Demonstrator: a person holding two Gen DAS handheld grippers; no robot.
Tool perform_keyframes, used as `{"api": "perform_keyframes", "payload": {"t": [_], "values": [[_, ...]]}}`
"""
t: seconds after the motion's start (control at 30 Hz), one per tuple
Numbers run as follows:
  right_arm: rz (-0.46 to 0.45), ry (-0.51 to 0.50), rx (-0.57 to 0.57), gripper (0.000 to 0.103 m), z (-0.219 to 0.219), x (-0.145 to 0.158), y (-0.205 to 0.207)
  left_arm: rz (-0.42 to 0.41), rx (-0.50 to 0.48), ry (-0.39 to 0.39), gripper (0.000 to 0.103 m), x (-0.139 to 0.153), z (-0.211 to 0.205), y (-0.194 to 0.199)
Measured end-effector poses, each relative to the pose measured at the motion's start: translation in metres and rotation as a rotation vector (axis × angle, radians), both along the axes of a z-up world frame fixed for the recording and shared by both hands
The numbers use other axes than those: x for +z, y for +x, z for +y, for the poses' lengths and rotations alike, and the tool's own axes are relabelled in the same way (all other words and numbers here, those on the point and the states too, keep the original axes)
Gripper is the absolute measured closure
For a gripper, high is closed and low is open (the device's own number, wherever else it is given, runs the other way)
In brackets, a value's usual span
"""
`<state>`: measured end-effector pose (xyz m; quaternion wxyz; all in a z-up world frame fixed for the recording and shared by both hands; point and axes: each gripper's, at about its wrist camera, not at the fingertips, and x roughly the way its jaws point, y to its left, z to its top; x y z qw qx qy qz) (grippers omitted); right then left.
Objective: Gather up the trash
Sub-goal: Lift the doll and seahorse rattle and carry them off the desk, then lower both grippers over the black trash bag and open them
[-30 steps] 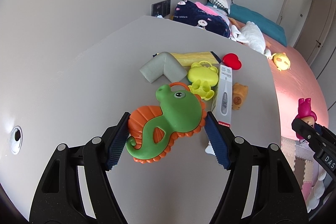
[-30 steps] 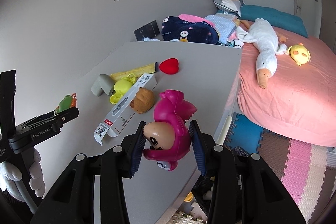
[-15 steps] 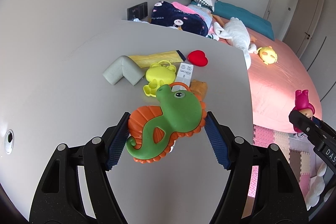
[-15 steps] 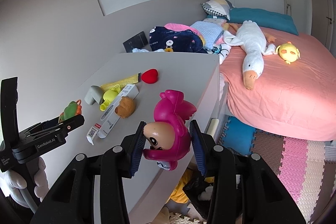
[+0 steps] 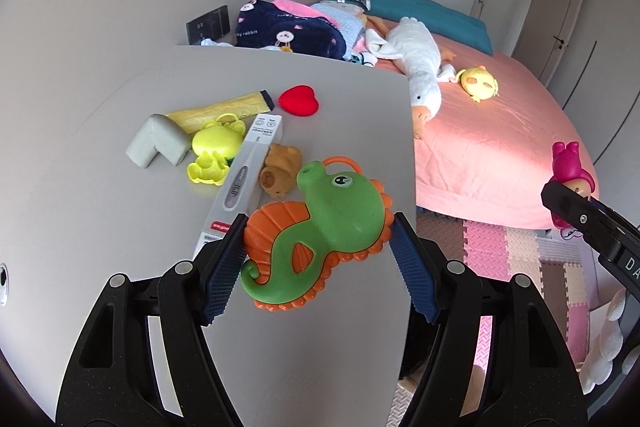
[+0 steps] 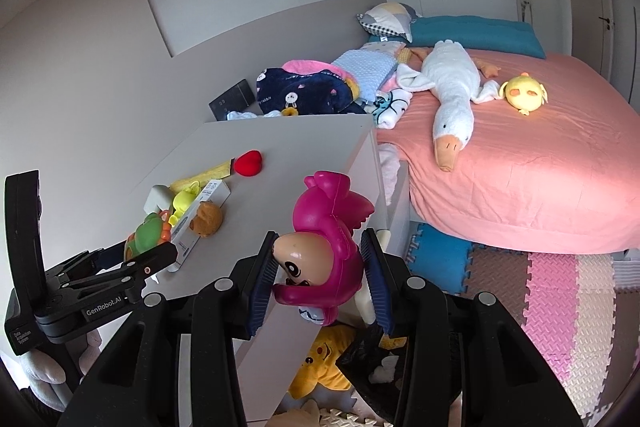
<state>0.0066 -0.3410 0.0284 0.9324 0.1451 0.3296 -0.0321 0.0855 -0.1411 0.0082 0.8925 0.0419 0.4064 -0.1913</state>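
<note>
My left gripper (image 5: 318,259) is shut on a green and orange seahorse toy (image 5: 320,223) and holds it above the grey table (image 5: 100,211) near its right edge. My right gripper (image 6: 318,275) is shut on a magenta doll with a tan face (image 6: 324,251) and holds it off the table's edge, above the floor. The left gripper and seahorse also show in the right wrist view (image 6: 148,235). The doll shows at the right of the left wrist view (image 5: 570,167).
On the table lie a white box (image 5: 244,183), a brown bear toy (image 5: 280,171), yellow moulds (image 5: 214,147), a grey foam corner (image 5: 158,143), a yellow roll (image 5: 224,107) and a red heart (image 5: 299,100). A pink bed (image 6: 520,163) with plush toys stands right. Plush toys and a black container (image 6: 380,359) sit below the table.
Both grippers have pulled back and to the right from the table, each still holding its toy. The right gripper with the doll is now past the table's edge.
</note>
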Motion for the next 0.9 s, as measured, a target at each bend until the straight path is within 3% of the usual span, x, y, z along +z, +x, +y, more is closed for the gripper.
{"api": "perform_keyframes", "payload": {"t": [0.9], "values": [[0.020, 0.018, -0.183, 0.059, -0.096, -0.004, -0.032, 0.037, -0.233, 0.031, 0.034, -0.015, -0.117, -0.034]]}}
